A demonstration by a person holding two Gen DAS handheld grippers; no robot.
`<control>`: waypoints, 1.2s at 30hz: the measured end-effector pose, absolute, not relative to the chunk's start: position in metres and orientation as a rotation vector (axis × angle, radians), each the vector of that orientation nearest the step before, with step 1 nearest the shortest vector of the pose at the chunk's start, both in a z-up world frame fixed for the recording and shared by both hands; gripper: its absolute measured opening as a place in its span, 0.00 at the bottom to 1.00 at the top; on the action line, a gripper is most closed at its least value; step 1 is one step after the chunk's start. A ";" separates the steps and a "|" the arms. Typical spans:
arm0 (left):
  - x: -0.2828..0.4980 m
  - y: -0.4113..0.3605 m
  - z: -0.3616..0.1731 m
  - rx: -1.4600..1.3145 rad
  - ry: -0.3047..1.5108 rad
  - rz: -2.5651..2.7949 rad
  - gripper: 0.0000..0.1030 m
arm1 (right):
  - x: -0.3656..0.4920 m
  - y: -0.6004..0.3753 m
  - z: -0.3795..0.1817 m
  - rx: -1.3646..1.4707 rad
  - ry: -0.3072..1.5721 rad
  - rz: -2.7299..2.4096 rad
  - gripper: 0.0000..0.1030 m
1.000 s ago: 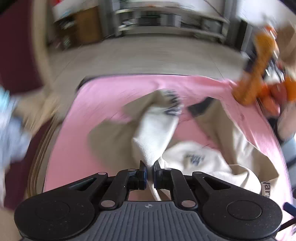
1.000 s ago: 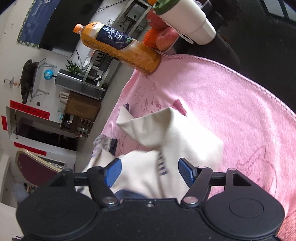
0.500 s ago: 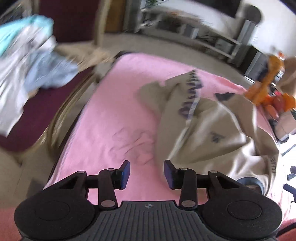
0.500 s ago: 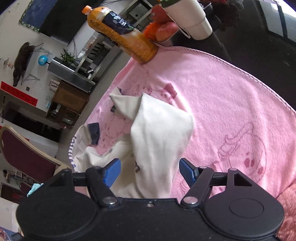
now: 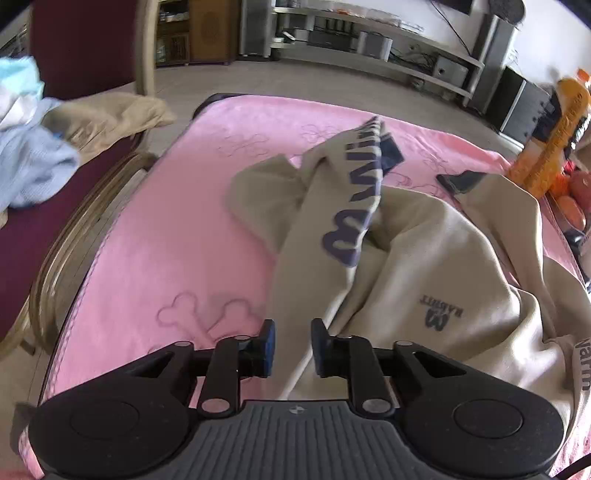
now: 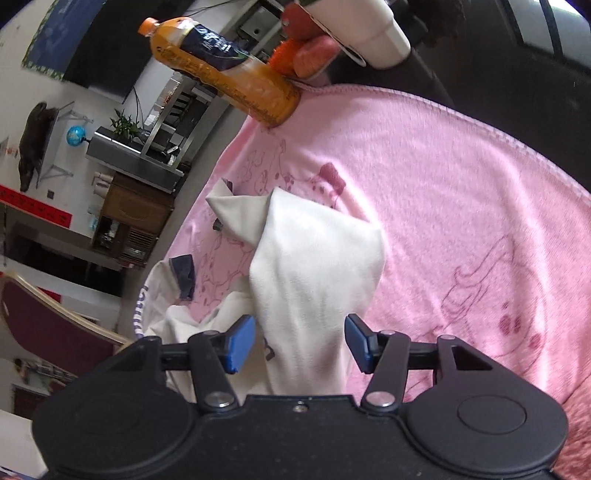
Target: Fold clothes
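In the left wrist view the left gripper (image 5: 289, 347) has its jaws parted, with cloth between them but not clamped; a second ago those jaws were pinched shut on a fold of the cream sweatshirt (image 5: 424, 280), and half a second ago they had already let go. The sweatshirt now lies rumpled on the pink blanket (image 5: 166, 236) that covers the counter, its body bunched toward the right edge and one sleeve with large dark-blue lettering (image 5: 354, 206) running away toward the far edge. A small chest logo (image 5: 441, 315) faces up near the gripper. Compared with a second ago the garment is no longer lifted in a peak; it is slack on the blanket.

In the right wrist view the right gripper (image 6: 300, 343) holds its jaws wide apart, as in both earlier frames, with a white fold of the sweatshirt (image 6: 314, 273) lying between them and not squeezed. That fold looks flatter and further spread than a second ago.

Past the far right corner an orange drink bottle (image 6: 225, 79) stands at the blanket's edge, beside a white cup (image 6: 365, 26). Off the left edge a dark red chair (image 5: 74, 48) carries a heap of pale blue and tan clothes (image 5: 33, 158).
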State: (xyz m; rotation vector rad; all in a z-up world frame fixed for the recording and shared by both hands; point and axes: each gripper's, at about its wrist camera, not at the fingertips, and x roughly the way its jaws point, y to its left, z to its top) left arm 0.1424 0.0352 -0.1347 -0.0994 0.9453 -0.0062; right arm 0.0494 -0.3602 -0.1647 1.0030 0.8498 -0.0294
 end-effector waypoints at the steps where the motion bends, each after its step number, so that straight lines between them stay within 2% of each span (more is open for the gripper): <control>1: 0.144 0.032 -0.134 -0.092 0.941 -0.016 0.41 | 0.050 -0.360 -0.165 1.007 0.852 -0.027 0.52; 10: 0.164 0.016 -0.147 0.015 0.965 0.027 0.40 | 0.053 -0.356 -0.165 1.009 0.866 -0.010 0.55; 12: 0.165 0.017 -0.147 0.057 0.953 0.069 0.33 | 0.054 -0.356 -0.165 1.009 0.867 -0.008 0.55; 14: 0.164 0.025 -0.145 0.065 0.945 0.117 0.15 | 0.054 -0.356 -0.165 1.008 0.868 -0.008 0.56; 16: 0.158 0.041 -0.141 0.044 0.935 0.178 0.12 | 0.054 -0.356 -0.164 1.009 0.866 -0.010 0.56; 21: 0.144 0.066 -0.138 -0.038 0.930 0.164 0.18 | 0.053 -0.359 -0.167 1.034 0.870 -0.011 0.56; 23: 0.145 0.066 -0.142 -0.061 0.938 0.150 0.36 | 0.053 -0.358 -0.167 1.036 0.871 -0.009 0.57; 24: 0.146 0.067 -0.144 -0.072 0.942 0.143 0.38 | 0.054 -0.358 -0.167 1.033 0.871 -0.009 0.57; 30: 0.150 0.067 -0.156 -0.139 0.966 0.101 0.35 | 0.053 -0.358 -0.166 1.020 0.870 -0.021 0.58; 34: 0.153 0.068 -0.164 -0.185 0.981 0.073 0.22 | 0.054 -0.359 -0.166 1.022 0.862 -0.020 0.58; 36: 0.154 0.070 -0.166 -0.205 0.978 0.069 0.22 | 0.054 -0.360 -0.165 1.017 0.851 -0.023 0.58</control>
